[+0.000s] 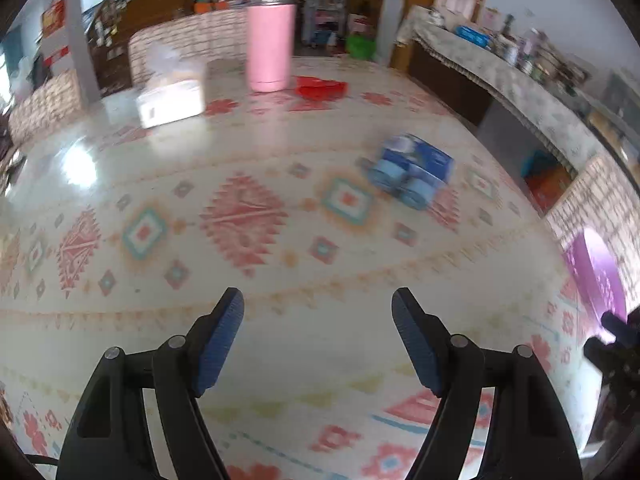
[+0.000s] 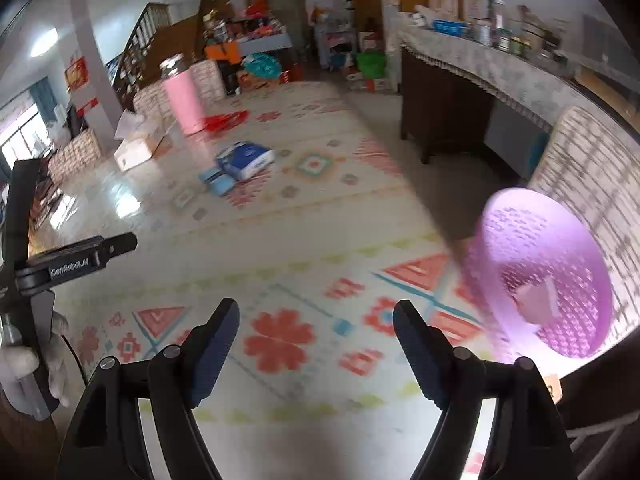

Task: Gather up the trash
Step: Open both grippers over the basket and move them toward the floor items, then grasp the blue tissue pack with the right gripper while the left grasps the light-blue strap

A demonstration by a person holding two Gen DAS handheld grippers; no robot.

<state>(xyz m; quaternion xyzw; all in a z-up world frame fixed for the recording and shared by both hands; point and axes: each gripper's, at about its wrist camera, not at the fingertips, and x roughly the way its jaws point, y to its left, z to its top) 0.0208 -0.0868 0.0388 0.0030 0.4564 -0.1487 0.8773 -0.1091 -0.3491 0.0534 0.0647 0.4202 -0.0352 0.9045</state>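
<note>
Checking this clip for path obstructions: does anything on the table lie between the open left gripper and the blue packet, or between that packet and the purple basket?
Nothing visible does. Only bare patterned tablecloth lies between the left gripper, jaws open and empty, and the blue packet. From the packet to the purple basket the cloth is also clear; the pink bottle and white box stand farther back.

- "GenRobot.AI", in white letters, on the black arm of the left gripper (image 2: 76, 258), seen from the right wrist.
- Print on the blue package (image 2: 246, 160) is too blurred to read.
</note>
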